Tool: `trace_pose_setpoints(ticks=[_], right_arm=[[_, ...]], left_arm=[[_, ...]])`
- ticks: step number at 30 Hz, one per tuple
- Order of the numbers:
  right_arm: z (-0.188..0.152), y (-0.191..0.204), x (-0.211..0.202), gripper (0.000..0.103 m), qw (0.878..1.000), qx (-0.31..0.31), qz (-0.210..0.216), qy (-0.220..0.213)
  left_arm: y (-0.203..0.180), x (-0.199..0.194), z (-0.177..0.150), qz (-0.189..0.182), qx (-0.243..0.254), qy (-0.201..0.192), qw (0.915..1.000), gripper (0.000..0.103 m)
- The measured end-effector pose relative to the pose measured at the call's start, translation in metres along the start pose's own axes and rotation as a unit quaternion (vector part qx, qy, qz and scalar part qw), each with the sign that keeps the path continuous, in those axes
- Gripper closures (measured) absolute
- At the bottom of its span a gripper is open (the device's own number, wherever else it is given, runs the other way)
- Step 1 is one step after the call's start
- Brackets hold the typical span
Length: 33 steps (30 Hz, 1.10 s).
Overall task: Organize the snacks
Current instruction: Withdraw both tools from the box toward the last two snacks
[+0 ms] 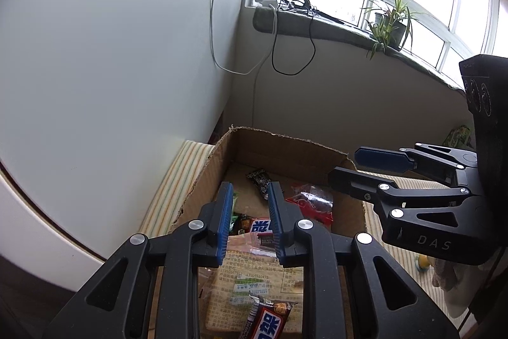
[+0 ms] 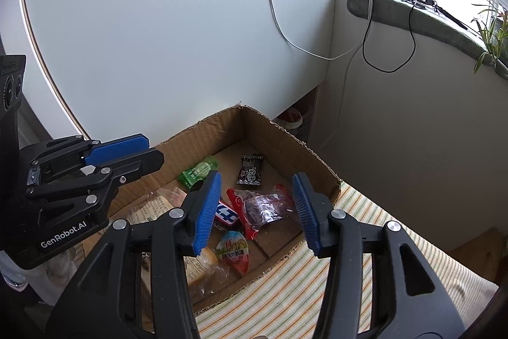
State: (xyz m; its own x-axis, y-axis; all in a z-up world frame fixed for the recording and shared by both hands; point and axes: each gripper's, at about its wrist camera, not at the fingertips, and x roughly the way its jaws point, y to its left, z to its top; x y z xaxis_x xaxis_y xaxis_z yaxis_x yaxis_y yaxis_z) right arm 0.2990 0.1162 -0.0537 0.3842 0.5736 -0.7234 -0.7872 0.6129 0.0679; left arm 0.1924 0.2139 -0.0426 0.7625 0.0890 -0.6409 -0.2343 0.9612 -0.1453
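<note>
- Left gripper: drawn nearly shut, blue ribbed pads close together, gripping nothing, touching nothing.
- Right gripper: parted to a moderate width, empty between the pads, clear of every snack.
- Under both sets of jaws: open brown cardboard box with snacks loose on its floor.
- Below and between the right jaws: red packet with a clear window.
- Just past the right jaws' tips: small black wrapped sweet.
- Beside the right pad nearer the other gripper: green wrapped sweet.
- Below the left jaws: flat tan printed packet.
</note>
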Motion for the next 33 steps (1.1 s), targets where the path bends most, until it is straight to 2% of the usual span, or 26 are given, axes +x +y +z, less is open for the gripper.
trace_pose_setpoints(ticks=[11,14,17,23,24,25,27,29,32,33], right_arm=[[-0.019,-0.007,-0.045,0.054,1.000,0.002,-0.011,-0.020],[-0.028,-0.013,-0.061,0.046,0.999,0.005,-0.019,-0.029],[-0.039,-0.021,-0.079,0.045,0.999,0.006,-0.030,-0.034],[-0.069,-0.057,-0.123,0.044,0.997,0.019,-0.066,-0.041],[-0.075,-0.065,-0.128,0.039,0.996,0.024,-0.073,-0.041],[-0.080,-0.073,-0.134,0.028,0.995,0.029,-0.080,-0.042],[-0.093,-0.088,-0.146,0.021,0.994,0.036,-0.095,-0.047],[-0.106,-0.104,-0.153,0.021,0.993,0.047,-0.103,-0.043],[-0.126,-0.130,-0.159,0.021,0.991,0.070,-0.113,-0.034],[-0.132,-0.138,-0.160,0.021,0.990,0.076,-0.112,-0.030]], left_arm=[[-0.027,-0.031,-0.004,-0.006,0.012,-0.023,0.9996,0.082],[-0.037,-0.037,-0.006,-0.013,0.012,-0.027,0.9995,0.081],[-0.047,-0.043,-0.010,-0.019,0.013,-0.032,0.9992,0.066],[-0.074,-0.047,-0.019,-0.045,0.021,-0.029,0.9983,0.066],[-0.080,-0.047,-0.020,-0.051,0.023,-0.028,0.9981,0.066],[-0.086,-0.046,-0.022,-0.057,0.023,-0.025,0.9978,0.066],[-0.098,-0.042,-0.025,-0.071,0.027,-0.018,0.9969,0.066],[-0.112,-0.038,-0.031,-0.084,0.034,-0.008,0.9958,0.065],[-0.132,-0.033,-0.042,-0.104,0.043,0.004,0.9937,0.056],[-0.139,-0.031,-0.046,-0.111,0.047,0.009,0.9927,0.056]])
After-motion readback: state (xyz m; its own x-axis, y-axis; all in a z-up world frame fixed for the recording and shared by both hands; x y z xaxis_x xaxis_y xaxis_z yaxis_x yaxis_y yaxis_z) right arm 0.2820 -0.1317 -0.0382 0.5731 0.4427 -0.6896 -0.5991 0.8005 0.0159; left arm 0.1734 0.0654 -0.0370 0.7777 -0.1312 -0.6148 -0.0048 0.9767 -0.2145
